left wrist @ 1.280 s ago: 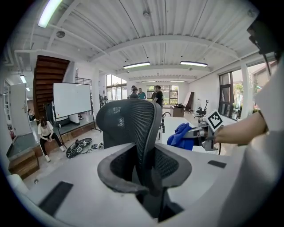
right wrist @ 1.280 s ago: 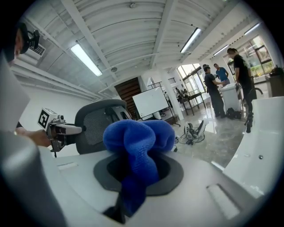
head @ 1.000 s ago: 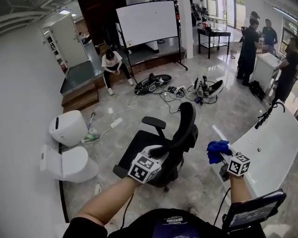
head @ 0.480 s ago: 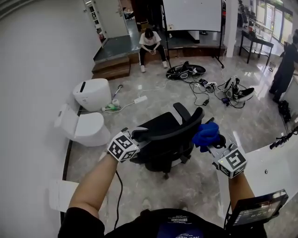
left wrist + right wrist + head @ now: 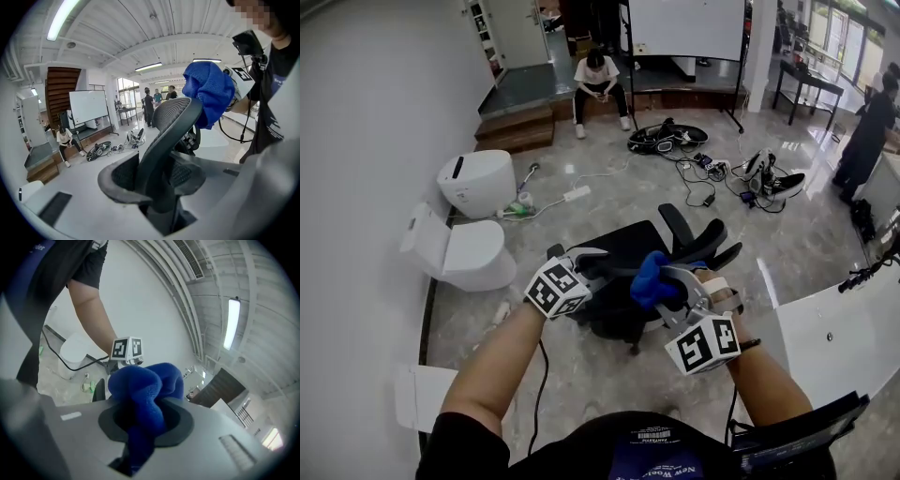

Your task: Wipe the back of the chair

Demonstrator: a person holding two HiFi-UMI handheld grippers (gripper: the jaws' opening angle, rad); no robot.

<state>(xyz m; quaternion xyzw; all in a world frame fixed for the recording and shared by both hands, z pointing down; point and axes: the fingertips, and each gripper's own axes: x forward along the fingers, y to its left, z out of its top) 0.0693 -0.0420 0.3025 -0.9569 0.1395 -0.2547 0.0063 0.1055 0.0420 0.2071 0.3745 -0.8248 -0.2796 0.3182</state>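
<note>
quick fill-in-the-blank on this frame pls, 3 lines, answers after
1. The right gripper is shut on a ____ cloth.
2. The office chair in front of the person is coloured ____.
3. Beyond the chair, a seated person is next to a ____ on a stand.

Missing words: blue; black; whiteboard.

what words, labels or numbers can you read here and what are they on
"New Wor" on the person's dark shirt, cut off at the frame's bottom edge.
Barcode label on that shirt: too small to read.
Left cube and right cube: square marker patterns only, no words.
Whiteboard: no writing visible.
</note>
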